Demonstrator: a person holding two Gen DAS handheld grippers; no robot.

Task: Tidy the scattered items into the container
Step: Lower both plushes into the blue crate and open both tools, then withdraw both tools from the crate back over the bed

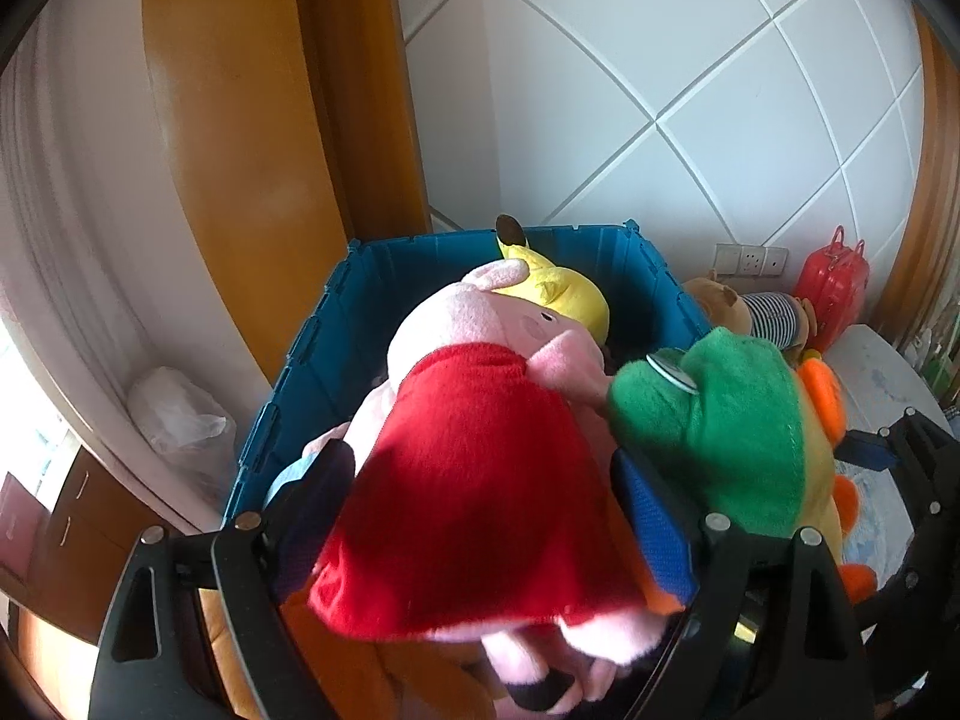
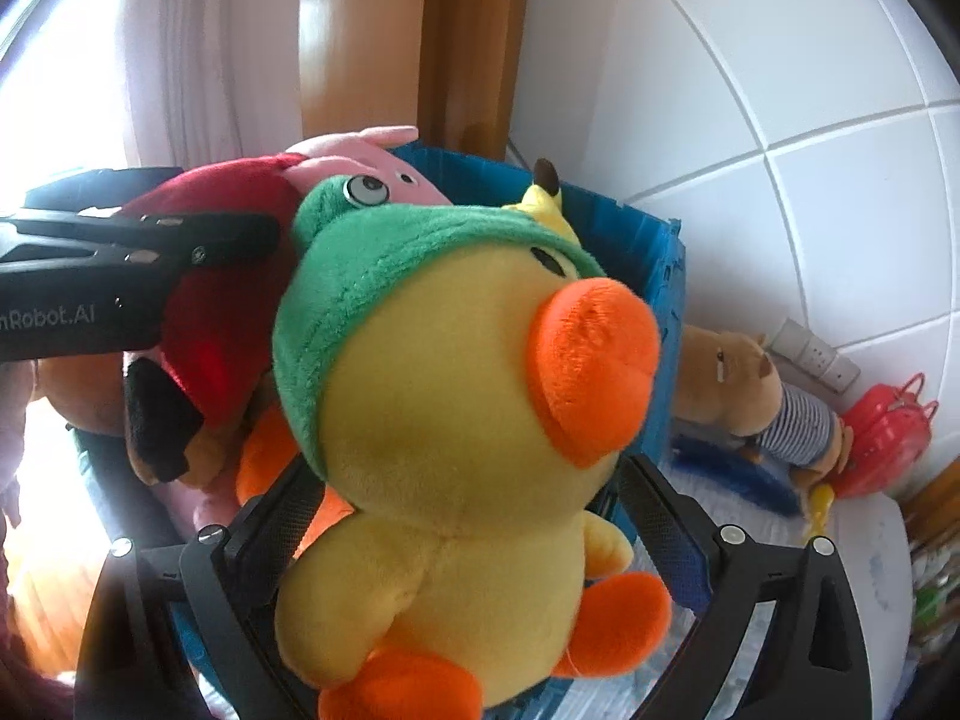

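— White tiled wall behind, wooden door frame to one side, and a blue bin set against them. How do the two tools stand?

— Both tilt downward toward the bin. The left gripper has its jaws spread to either side of the pink pig plush in the red dress; the right gripper stands the same way about the yellow duck plush with its green hood.

— Are they squeezing?

— The jaws stand wide on both. The blue pads lie just beside the pig's dress and the duck's body, but whether they press on the fabric I cannot tell.

— Where do the toys lie against the tools?

— The pig's body sits between the left fingers, its head pointing away over the bin. The duck sits between the right fingers, beak forward, its hood touching the pig.

— And inside the bin?

— A yellow plush with a dark-tipped ear lies at the far wall. Outside, a brown bear in stripes lies by a red case.
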